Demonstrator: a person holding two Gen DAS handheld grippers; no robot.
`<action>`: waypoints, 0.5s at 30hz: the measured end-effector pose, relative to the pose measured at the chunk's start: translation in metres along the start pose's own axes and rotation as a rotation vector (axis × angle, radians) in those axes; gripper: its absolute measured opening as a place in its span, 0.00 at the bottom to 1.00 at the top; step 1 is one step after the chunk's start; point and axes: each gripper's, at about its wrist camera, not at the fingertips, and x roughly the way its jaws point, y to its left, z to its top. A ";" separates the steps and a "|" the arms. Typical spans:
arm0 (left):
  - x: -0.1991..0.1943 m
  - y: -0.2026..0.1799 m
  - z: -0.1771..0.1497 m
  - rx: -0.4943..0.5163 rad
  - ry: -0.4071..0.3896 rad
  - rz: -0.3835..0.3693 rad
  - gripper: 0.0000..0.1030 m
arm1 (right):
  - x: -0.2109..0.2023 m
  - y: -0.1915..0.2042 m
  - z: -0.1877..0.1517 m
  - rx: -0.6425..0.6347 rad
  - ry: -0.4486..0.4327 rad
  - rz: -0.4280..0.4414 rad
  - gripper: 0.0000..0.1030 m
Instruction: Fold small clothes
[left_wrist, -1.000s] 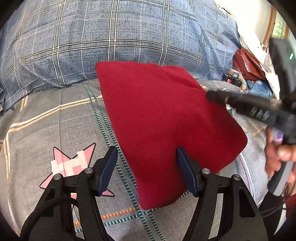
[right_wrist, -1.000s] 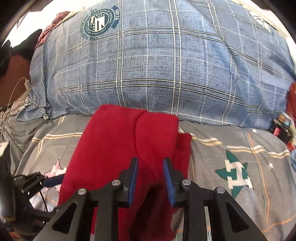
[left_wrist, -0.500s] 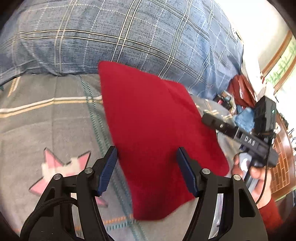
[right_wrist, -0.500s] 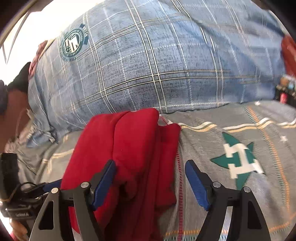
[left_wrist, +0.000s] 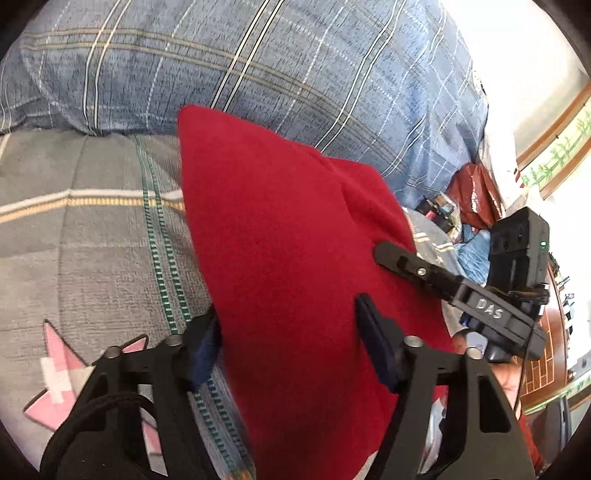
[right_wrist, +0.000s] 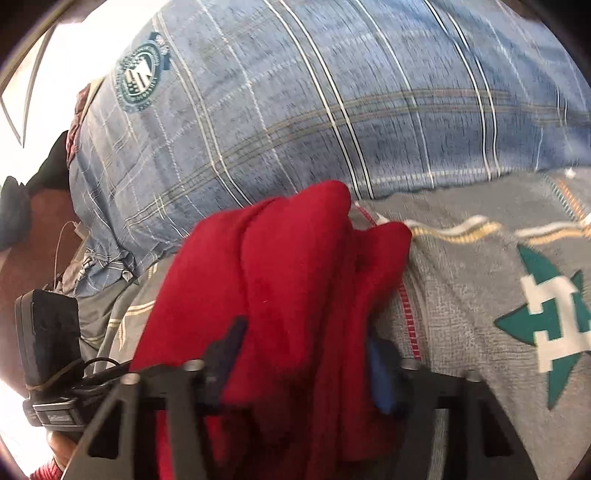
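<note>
Left gripper (left_wrist: 288, 354) jaws apart, just closing a little, straddling folded red garment (left_wrist: 295, 258) on grey patterned bed sheet (left_wrist: 92, 240). Right gripper (right_wrist: 303, 365) jaws also closing around bunched red cloth; contact blurred, grip unclear. Blue plaid pillow (right_wrist: 295, 110) behind, round crest unreadable. "DAS" printed on right gripper body. Cluttered, indistinct items at bedside

- I see one red fleece garment (left_wrist: 291, 266), folded into a rough wedge, lying on the grey patterned bedsheet.
- Its far corner touches the blue plaid pillow.
- On my right-hand view the cloth (right_wrist: 295, 280) bunches in soft layered folds, its right edge doubled over.
</note>
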 end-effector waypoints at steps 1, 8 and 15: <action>-0.007 -0.001 0.001 -0.002 -0.002 -0.007 0.61 | -0.005 0.004 0.001 -0.002 -0.005 0.008 0.44; -0.099 -0.008 -0.022 0.062 -0.052 0.047 0.61 | -0.043 0.070 -0.004 -0.075 -0.013 0.098 0.43; -0.121 0.029 -0.090 -0.017 0.011 0.197 0.61 | -0.030 0.118 -0.060 -0.105 0.073 0.182 0.47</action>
